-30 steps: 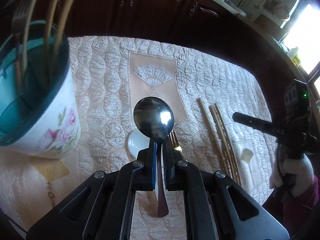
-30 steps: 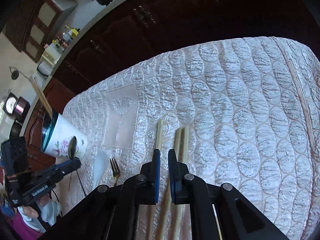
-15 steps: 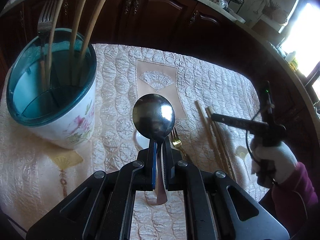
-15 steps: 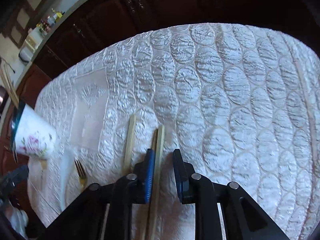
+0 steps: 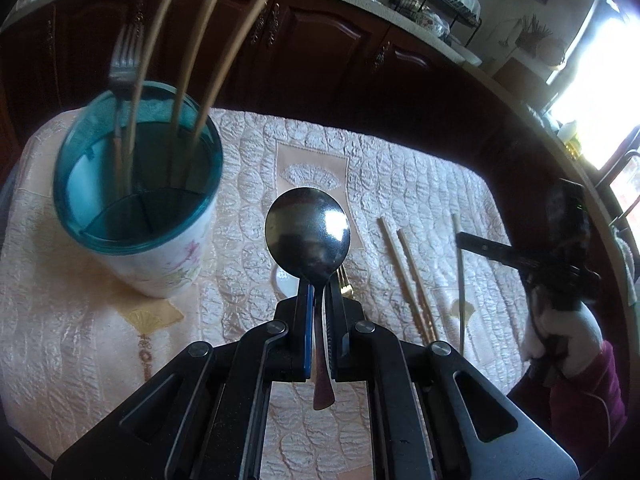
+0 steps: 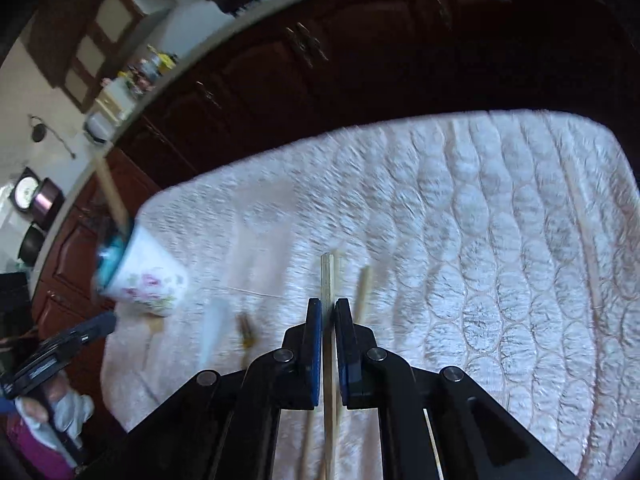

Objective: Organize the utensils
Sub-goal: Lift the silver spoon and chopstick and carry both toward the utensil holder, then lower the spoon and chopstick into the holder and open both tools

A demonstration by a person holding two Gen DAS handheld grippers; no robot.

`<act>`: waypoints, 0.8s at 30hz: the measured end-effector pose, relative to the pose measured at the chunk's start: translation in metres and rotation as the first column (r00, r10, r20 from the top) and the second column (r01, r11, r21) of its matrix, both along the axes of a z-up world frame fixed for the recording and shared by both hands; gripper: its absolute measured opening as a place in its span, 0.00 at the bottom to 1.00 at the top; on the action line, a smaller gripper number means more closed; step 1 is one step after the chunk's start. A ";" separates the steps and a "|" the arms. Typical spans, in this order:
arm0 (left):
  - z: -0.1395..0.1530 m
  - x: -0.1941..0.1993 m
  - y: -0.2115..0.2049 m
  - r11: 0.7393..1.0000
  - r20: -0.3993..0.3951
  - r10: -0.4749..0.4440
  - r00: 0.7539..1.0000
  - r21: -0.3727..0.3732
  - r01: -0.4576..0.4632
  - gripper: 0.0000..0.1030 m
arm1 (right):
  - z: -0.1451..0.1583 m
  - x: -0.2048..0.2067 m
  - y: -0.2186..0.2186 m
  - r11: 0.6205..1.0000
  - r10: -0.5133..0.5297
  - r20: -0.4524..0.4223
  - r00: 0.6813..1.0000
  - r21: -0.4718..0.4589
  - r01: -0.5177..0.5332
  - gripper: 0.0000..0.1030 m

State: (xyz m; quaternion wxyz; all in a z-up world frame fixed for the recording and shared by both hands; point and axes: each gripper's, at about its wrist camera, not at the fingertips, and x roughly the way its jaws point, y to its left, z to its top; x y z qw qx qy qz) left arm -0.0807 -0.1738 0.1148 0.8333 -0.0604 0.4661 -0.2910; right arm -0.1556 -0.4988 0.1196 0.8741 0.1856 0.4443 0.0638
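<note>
Right tongs (image 6: 328, 316) have just been closing and now pinch a chopstick (image 6: 327, 280) off the table (image 5: 420, 176); left tongs (image 5: 318, 300) pinch a spoon (image 5: 307, 232). Next, I judge, both go into the cup (image 5: 160, 264).

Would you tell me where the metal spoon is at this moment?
In the left wrist view the metal spoon is clamped by its handle in the left gripper, bowl up, above the quilted tablecloth, right of the floral utensil holder.

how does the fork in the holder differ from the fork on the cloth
The fork in the holder is silver-coloured and stands upright with its tines up; the fork on the cloth is gold-coloured and lies flat. The first shows clearly above the holder's teal rim; the second is mostly hidden behind the spoon. Neither is gripped.
</note>
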 end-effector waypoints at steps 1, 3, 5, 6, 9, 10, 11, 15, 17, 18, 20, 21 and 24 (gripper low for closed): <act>0.002 -0.001 0.002 1.000 0.002 0.002 1.000 -0.004 -0.002 0.04 | 0.010 -0.004 0.004 1.000 0.011 0.025 1.000 0.009 -0.011 0.06; 0.010 -0.003 0.011 1.000 0.012 0.013 1.000 -0.015 -0.012 0.04 | 0.026 -0.008 0.010 1.000 0.027 0.059 0.998 0.014 -0.028 0.06; 0.018 -0.004 0.019 0.999 0.024 0.023 0.999 -0.023 -0.022 0.04 | 0.043 -0.011 0.022 0.999 0.049 0.097 0.994 0.013 -0.051 0.06; 0.022 -0.005 0.023 0.999 0.031 0.028 0.999 -0.028 -0.027 0.04 | 0.052 -0.012 0.027 0.998 0.061 0.115 0.991 0.010 -0.062 0.06; 0.038 -0.007 0.037 0.998 0.055 0.044 0.998 -0.049 -0.042 0.04 | 0.073 -0.010 0.044 0.995 0.096 0.159 0.983 0.004 -0.098 0.05; 0.046 -0.007 0.044 0.997 0.066 0.052 0.996 -0.058 -0.049 0.04 | 0.083 -0.009 0.051 0.994 0.111 0.178 0.978 0.001 -0.113 0.05; 0.052 -0.007 0.048 0.997 0.077 0.060 0.995 -0.063 -0.055 0.04 | 0.089 -0.008 0.055 0.992 0.122 0.189 0.974 -0.003 -0.124 0.05; 0.078 -0.002 0.073 0.992 0.131 0.108 0.986 -0.073 -0.099 0.04 | 0.117 0.003 0.081 0.985 0.172 0.241 0.955 -0.035 -0.168 0.05; 0.091 0.002 0.087 0.988 0.156 0.139 0.978 -0.084 -0.127 0.04 | 0.126 0.008 0.092 0.982 0.189 0.259 0.947 -0.043 -0.184 0.05; 0.096 0.004 0.093 0.987 0.166 0.151 0.974 -0.087 -0.138 0.04 | 0.130 0.010 0.096 0.980 0.197 0.268 0.943 -0.042 -0.193 0.05; 0.107 0.009 0.105 0.982 0.196 0.181 0.964 -0.089 -0.166 0.04 | 0.140 0.017 0.107 0.976 0.215 0.289 0.933 -0.044 -0.212 0.05; 0.111 0.012 0.109 0.980 0.207 0.193 0.959 -0.089 -0.178 0.04 | 0.145 0.019 0.114 0.974 0.225 0.300 0.927 -0.043 -0.223 0.05; 0.119 0.024 0.121 0.970 0.228 0.241 0.944 -0.093 -0.225 0.04 | 0.167 0.025 0.131 0.964 0.265 0.333 0.905 -0.069 -0.257 0.05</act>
